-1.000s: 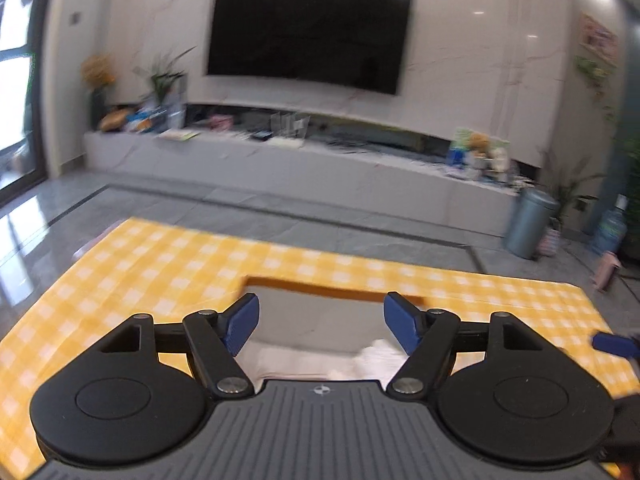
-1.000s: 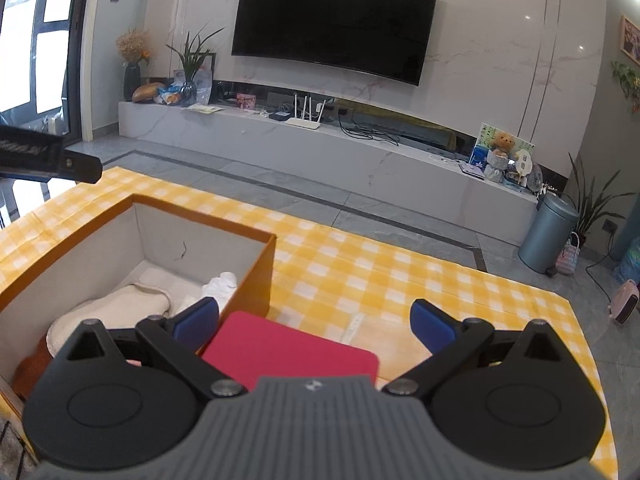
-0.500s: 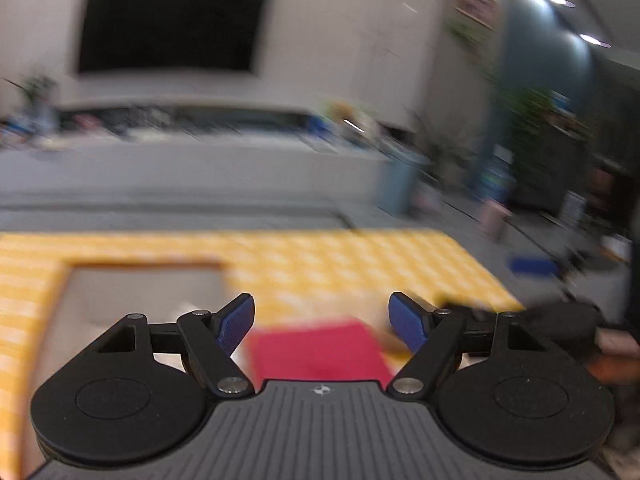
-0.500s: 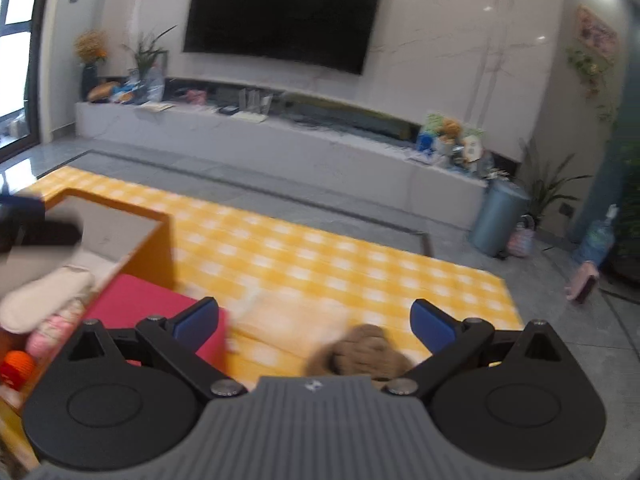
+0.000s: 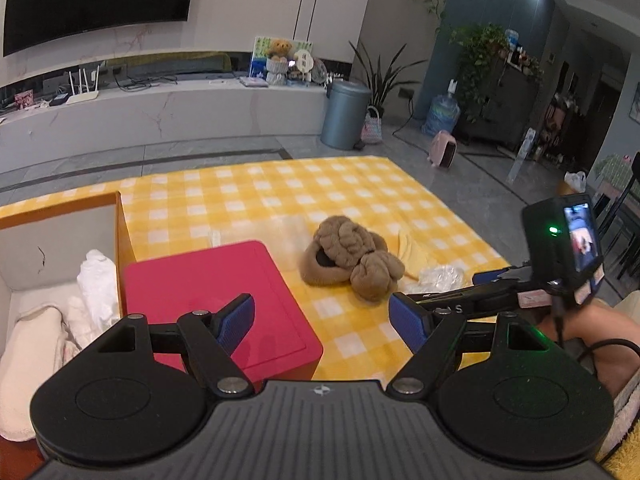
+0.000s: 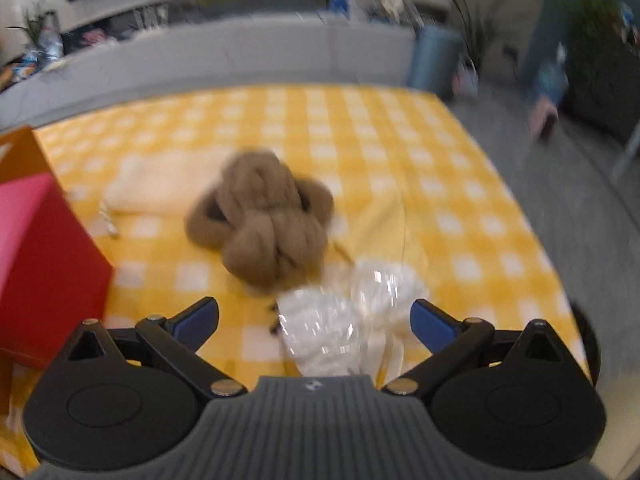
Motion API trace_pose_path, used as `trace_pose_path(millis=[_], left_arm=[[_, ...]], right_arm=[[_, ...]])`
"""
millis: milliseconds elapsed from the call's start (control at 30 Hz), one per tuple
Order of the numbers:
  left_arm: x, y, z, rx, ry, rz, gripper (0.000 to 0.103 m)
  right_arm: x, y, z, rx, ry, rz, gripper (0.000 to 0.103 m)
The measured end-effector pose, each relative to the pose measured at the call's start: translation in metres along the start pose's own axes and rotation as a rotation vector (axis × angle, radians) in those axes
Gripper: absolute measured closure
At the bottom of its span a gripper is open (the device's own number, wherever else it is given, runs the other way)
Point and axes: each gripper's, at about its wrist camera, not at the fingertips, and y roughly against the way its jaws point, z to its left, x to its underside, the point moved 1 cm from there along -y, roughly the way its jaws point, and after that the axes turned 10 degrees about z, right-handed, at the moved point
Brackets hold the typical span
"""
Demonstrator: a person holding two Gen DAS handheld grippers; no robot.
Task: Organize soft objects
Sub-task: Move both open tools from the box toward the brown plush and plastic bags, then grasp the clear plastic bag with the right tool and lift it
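currently both grippers are hovering above the table, which is wearing a yellow-and-white checked cloth. landmark for all places: the red box.

left gripper: fingers are standing wide apart and released, nothing between them; one blue pad is hanging over the near part of the red box's lid, the other past its right edge over bare cloth.

right gripper: fingers are likewise spread and grasping nothing. this view is blurring. a crinkled clear plastic bag with white contents is lying on the cloth under the gap between the pads; whether the pads are touching it i cannot tell, though they appear apart from it.

task item: brown knitted soft object, bunched and knotted, is resting on the cloth to the right of the red box, near it but not touching. in the right wrist view the same brown bundle is sitting just beyond the plastic bag, its near edge meeting the bag.

to the left of the red box, touching its side, an orange-walled open bin is holding white and cream soft items.

in the left wrist view the right gripper's body with its camera screen is showing to the right of the brown bundle, with part of the person's arm beneath it.
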Motion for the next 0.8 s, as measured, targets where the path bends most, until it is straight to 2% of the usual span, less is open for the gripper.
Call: trace_pose_path(millis=[100,233,300,367,467,567,700,800], left_arm=[[0.004,-0.002,0.0,0.01,0.007,0.018,0.013],[0.007,-0.004,0.002,0.007,0.01,0.033,0.013],[0.008,-0.004,0.004,-0.002,0.017,0.035,0.013],[0.008,-0.001,0.007,0.0,0.026,0.034,0.013],[0.008,0.002,0.009,-0.001,0.033,0.027,0.013],[0.007,0.004,0.01,-0.013,0.03,0.018,0.013],[0.007,0.005,0.011,-0.012,0.027,0.02,0.013],[0.006,0.004,0.011,-0.012,0.021,0.019,0.013]], right_arm=[[0.002,-0.018,-0.004,0.038,-0.093,0.047,0.003],[0.001,-0.035,-0.008,0.028,-0.174,0.087,0.005],[0.0,-0.036,-0.004,0.049,-0.144,0.08,0.016],[0.002,-0.037,-0.002,0.06,-0.118,0.092,0.034],[0.01,-0.034,0.001,0.032,-0.072,0.112,0.044],[0.018,-0.023,0.005,0.026,-0.019,0.118,0.047],[0.03,-0.009,0.014,-0.054,0.054,0.142,0.047],[0.039,-0.01,0.024,-0.067,0.089,0.169,0.035]])
